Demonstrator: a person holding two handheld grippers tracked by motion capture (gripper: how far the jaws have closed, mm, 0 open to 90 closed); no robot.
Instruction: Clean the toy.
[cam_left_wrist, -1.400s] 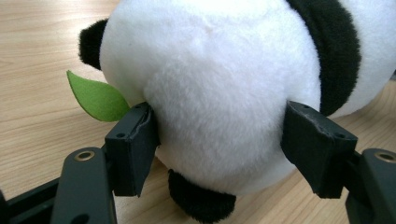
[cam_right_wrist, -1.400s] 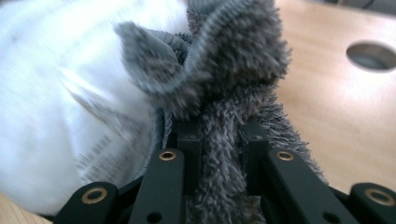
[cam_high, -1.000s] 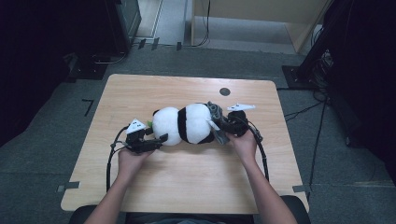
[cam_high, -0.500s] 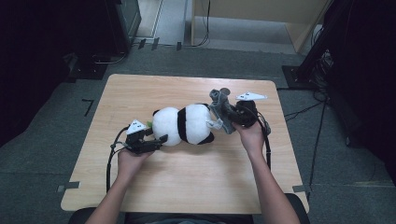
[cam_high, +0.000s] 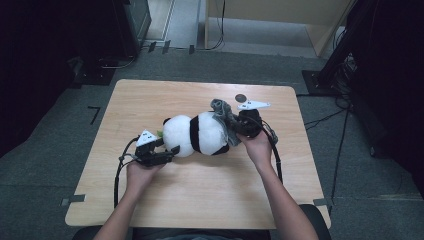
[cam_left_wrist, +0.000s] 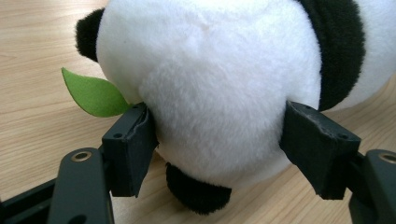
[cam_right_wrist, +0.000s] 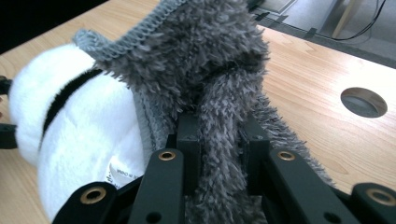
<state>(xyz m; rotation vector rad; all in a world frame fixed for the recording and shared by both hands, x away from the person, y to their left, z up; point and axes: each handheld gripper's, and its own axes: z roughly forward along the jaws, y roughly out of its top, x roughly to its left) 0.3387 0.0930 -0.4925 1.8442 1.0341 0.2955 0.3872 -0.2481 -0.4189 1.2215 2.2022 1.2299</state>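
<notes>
Pale wood-grain worktop (cam_high: 200, 200) w/ rounded corners sits on grey carpet, dark room beyond. Left claw (cam_left_wrist: 219, 140) clamped on head of the fluffy black-and-white plush panda (cam_high: 200, 134) lying mid-worktop, green felt leaf (cam_left_wrist: 93, 95) beside it. Right claw (cam_right_wrist: 219, 140) pinched tight on shaggy grey knit sock (cam_right_wrist: 205, 60) at panda's far end; small round hole (cam_right_wrist: 363, 101) farther back.

Panda toy (cam_high: 197, 135): soft white and black plush, with a smooth green felt leaf (cam_left_wrist: 95, 95). Grey cloth (cam_right_wrist: 210, 70): shaggy, knit-edged. Table (cam_high: 200, 200): matt light wood grain.
</notes>
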